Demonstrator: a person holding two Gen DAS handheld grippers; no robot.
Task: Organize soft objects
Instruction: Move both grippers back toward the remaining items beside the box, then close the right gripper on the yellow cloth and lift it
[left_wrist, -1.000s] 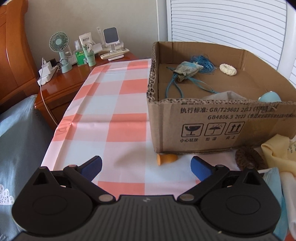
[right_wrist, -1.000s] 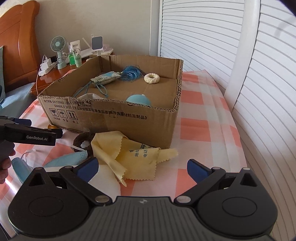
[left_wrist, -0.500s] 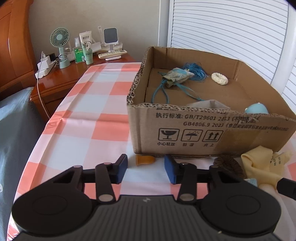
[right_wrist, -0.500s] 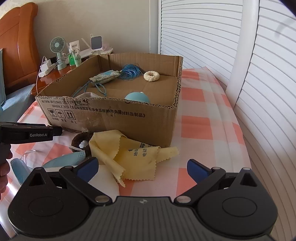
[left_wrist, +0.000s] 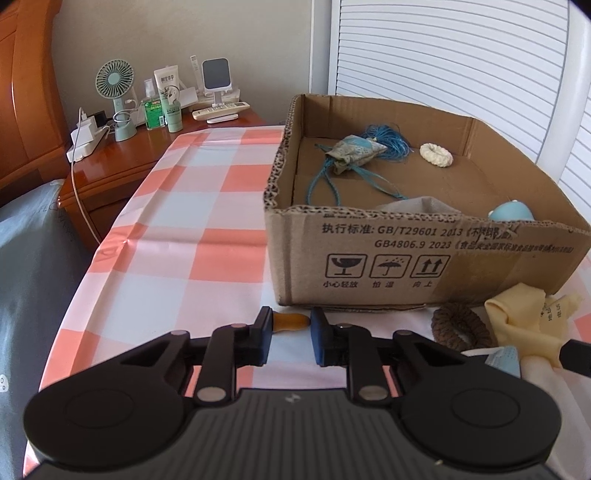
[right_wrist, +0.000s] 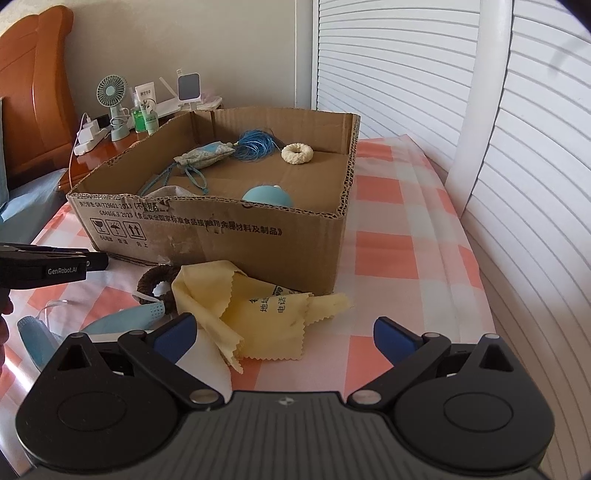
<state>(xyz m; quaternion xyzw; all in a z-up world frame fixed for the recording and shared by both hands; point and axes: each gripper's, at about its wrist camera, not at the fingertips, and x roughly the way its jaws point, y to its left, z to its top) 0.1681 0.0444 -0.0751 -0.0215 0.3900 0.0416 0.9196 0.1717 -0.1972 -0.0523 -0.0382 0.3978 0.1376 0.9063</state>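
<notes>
A small orange soft piece (left_wrist: 291, 320) lies on the checked cloth in front of the cardboard box (left_wrist: 424, 251). My left gripper (left_wrist: 290, 334) has its jaws narrowed around the piece's near end, with a gap still showing. My right gripper (right_wrist: 282, 332) is open and empty above a yellow cloth (right_wrist: 258, 306). The box (right_wrist: 221, 229) holds a grey pouch (right_wrist: 205, 157), blue cord (right_wrist: 255, 146), a cream ring (right_wrist: 297, 153) and a light blue round thing (right_wrist: 267, 195). A brown ring (left_wrist: 460, 326) and blue face masks (right_wrist: 122, 321) lie before the box.
A wooden nightstand (left_wrist: 122, 155) at the back left carries a small fan (left_wrist: 114, 83), bottles and a remote. White shutters (right_wrist: 424, 66) stand behind and to the right. A grey-blue bed cover (left_wrist: 33, 258) borders the cloth's left edge.
My left gripper's jaws have closed in from wide open to a narrow gap around the orange piece and the gripper has moved right. My right gripper has barely moved.
</notes>
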